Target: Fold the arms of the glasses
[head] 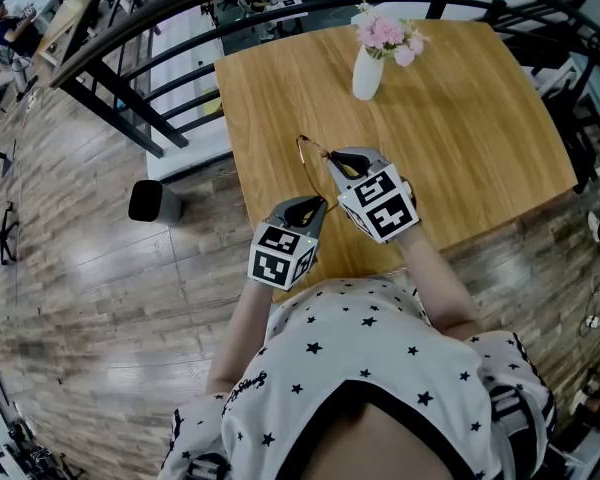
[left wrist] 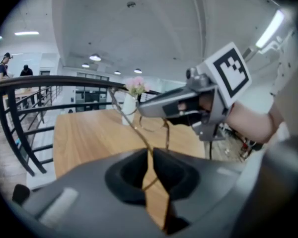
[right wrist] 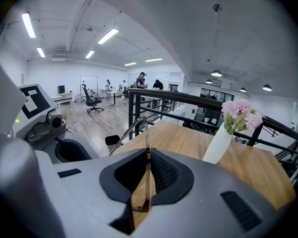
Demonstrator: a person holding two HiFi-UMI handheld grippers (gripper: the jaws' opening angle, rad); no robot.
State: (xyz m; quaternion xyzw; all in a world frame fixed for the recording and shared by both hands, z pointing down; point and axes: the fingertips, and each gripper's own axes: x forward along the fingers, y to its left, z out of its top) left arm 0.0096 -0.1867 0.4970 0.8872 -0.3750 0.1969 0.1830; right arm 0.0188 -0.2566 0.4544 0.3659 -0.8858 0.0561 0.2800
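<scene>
Wooden table backs onto a curved black railing; plank floor all round. Far side of the table: white vase, upright, pink flowers in it. Over the near-left edge, thin wire glasses sit between two grippers. Right gripper meets the frame from the right. Left gripper reaches in from below, nearer the person. Star-print shirt fills the bottom. Small black cylinder stands on the floor, left of the table.

The glasses are a thin, gold-coloured wire frame with rounded lenses. They are held in the air over the wooden tabletop, with one slim arm standing out from the frame.
</scene>
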